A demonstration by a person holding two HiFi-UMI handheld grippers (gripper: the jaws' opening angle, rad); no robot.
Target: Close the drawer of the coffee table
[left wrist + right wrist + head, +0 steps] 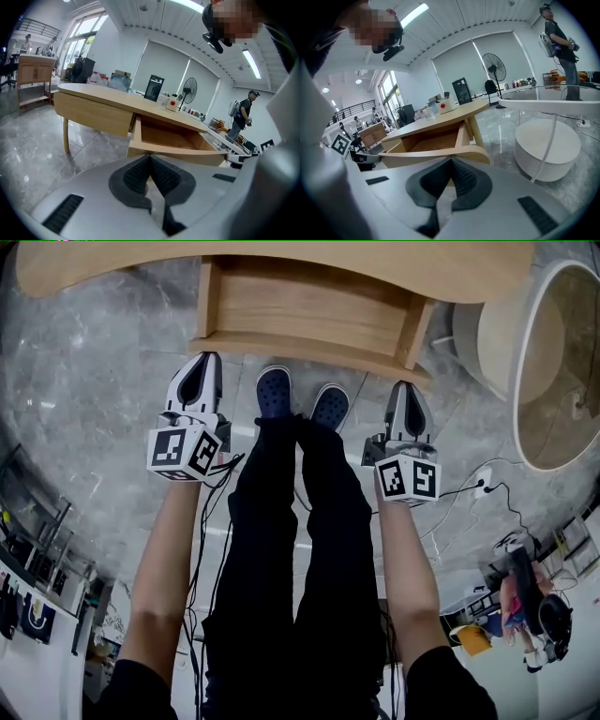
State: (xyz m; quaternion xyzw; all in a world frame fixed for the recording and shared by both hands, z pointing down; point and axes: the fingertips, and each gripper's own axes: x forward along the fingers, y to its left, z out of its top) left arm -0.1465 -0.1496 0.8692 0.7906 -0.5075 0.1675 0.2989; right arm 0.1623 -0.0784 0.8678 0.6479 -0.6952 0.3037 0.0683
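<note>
jaws first: the left gripper (150, 161) has its ribbed pads pressed together with nothing between them. the right gripper (451, 165) is the same, shut and empty. both point at the front board of the drawer (174, 151), which fills the view just past the tips. whether either tip touches the wood i cannot tell. closed tips probably serve here as blunt pushers, one toward each end of the board, so the drawer would slide in straight rather than skew.

the drawer stands pulled well out from under the coffee table (93, 96), and what shows of its inside looks bare.

the head view shows what the gripper views miss. both grippers sit level with each other at the drawer's two front corners, with the person's shoes (274, 392) on the floor between them. the gripper views alone show the drawer's depth, the small boxes on the table top, and the people far back in the room. the round white table (548, 140) stands well off to the right.
</note>
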